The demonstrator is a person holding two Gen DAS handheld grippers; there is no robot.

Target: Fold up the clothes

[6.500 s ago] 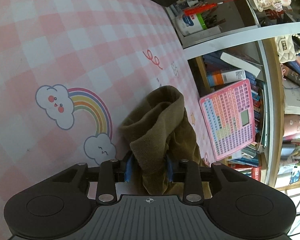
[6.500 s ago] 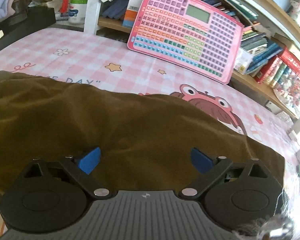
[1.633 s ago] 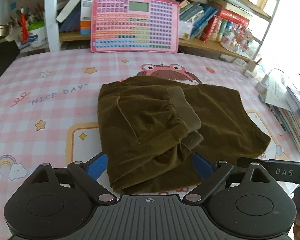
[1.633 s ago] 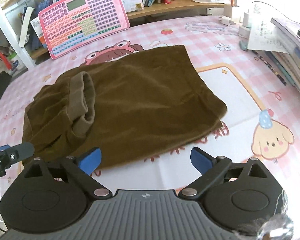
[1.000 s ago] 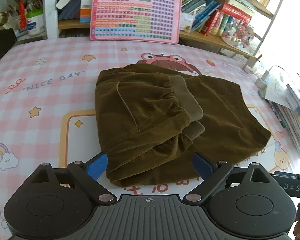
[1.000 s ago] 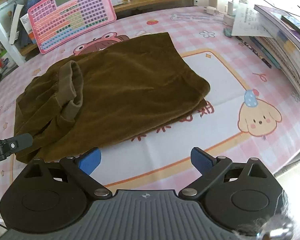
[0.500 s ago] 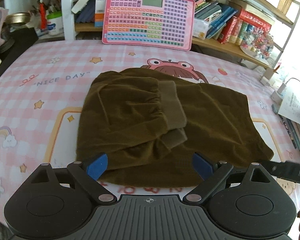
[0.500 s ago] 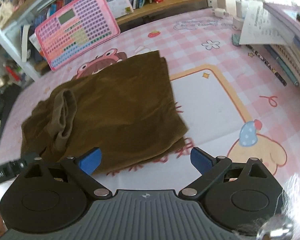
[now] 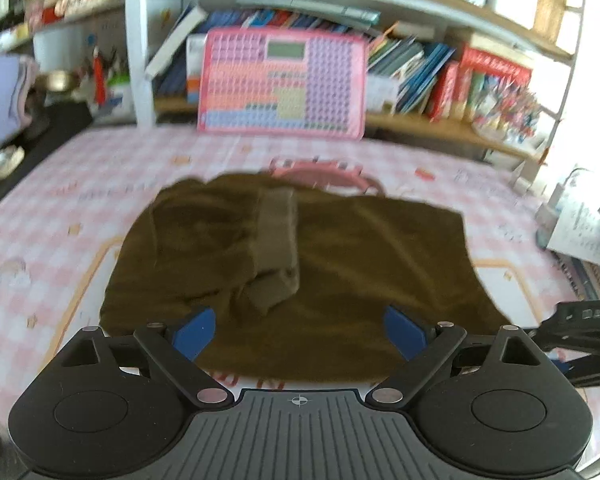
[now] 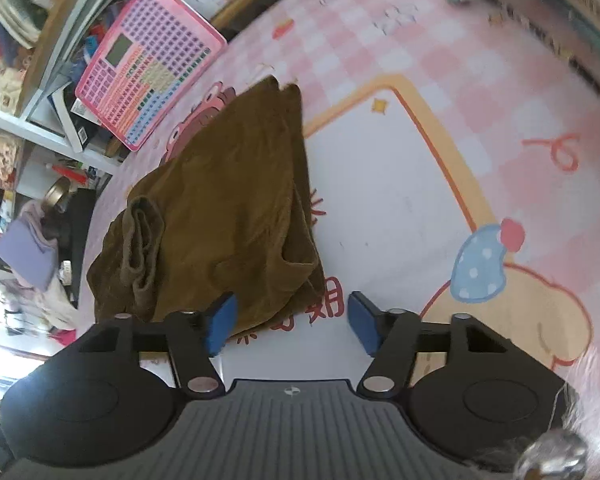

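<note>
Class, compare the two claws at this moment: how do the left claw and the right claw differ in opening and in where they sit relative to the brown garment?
The left claw is spread wider than the right claw. The left claw hangs over the near edge of the brown garment, both fingers over cloth; the right claw sits at the garment's corner, one finger over cloth, the other over the pink checked mat. Both are open and hold nothing.

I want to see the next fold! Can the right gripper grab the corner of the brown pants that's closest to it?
Probably yes. The right gripper is open, and the near corner of the brown pants lies just ahead of its left finger on the pink tablecloth. Nothing sits between them, so a short move forward-left should reach it.
</note>
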